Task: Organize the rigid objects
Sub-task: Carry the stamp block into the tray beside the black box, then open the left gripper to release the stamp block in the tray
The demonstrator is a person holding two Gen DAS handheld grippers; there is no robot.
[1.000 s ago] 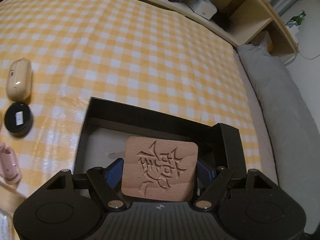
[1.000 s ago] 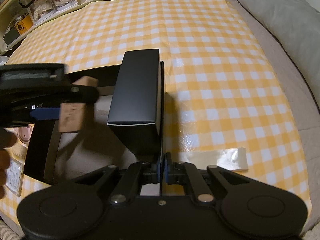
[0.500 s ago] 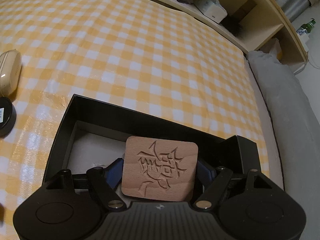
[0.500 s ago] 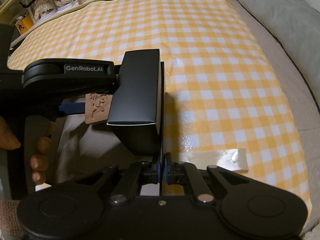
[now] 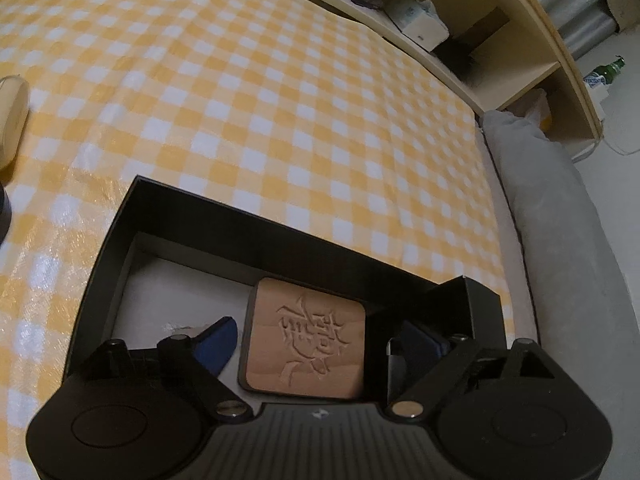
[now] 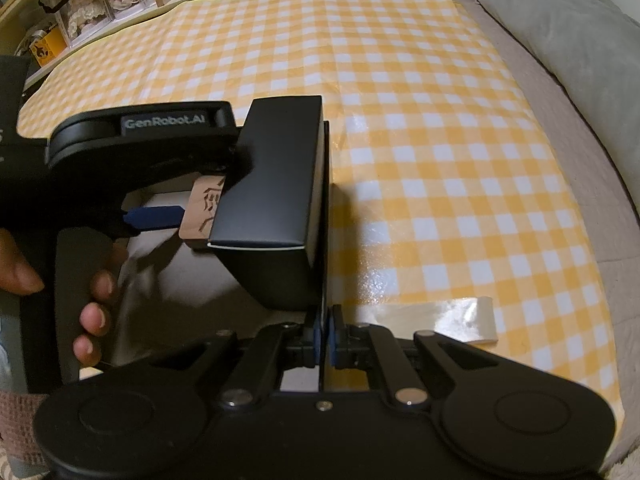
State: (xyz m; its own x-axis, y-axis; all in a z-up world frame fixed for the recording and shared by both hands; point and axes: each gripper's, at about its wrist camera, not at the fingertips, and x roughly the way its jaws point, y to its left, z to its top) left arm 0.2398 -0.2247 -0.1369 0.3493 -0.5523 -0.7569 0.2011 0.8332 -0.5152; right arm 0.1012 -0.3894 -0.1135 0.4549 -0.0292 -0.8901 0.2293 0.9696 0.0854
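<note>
The right gripper (image 6: 325,340) pinches the black box's (image 5: 120,248) upright side wall. Inside, by that wall, the carved wooden block (image 5: 306,340) sits between the left gripper's (image 5: 320,340) opening jaws, pads clear. Checked cloth (image 5: 280,100) stretches beyond.
</note>
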